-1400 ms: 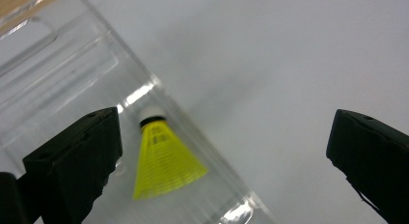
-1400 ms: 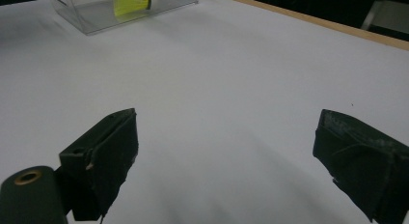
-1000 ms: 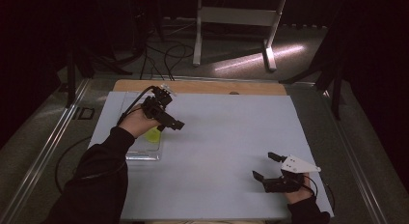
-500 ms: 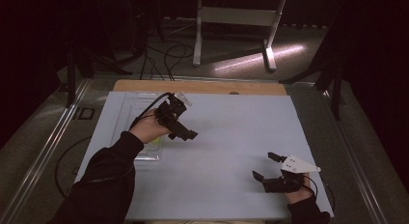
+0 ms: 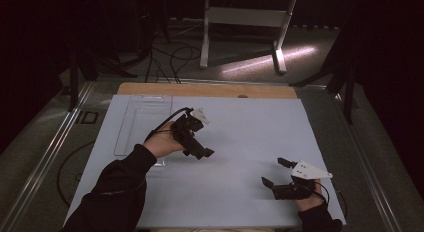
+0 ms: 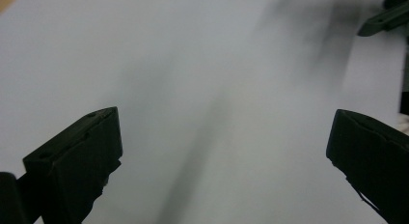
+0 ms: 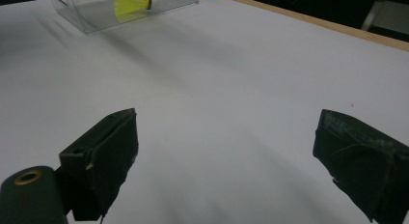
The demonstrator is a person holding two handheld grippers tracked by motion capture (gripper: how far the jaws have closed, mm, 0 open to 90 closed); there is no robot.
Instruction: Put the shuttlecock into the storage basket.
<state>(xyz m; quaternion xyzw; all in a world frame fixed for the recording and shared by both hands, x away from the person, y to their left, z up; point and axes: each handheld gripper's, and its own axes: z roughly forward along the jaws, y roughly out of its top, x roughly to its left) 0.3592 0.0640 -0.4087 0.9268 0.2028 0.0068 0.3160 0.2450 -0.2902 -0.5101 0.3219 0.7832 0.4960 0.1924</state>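
Your left gripper [image 5: 197,148] has swung away from the clear tray [image 7: 126,11] toward mid-table, jaws spread wide and empty. The yellow shuttlecock [image 7: 133,1] lies in the tray, so the drop looks done. Your right gripper [image 5: 276,174] rests at the near edge, jaws also apart.

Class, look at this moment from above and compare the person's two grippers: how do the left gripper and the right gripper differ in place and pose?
The left gripper is held up over the middle of the white table, near the clear tray; the right gripper sits low at the table's near right corner. The left gripper tilts forward and down, while the right gripper lies about level, jaws pointing left. Both stand open and hold nothing.
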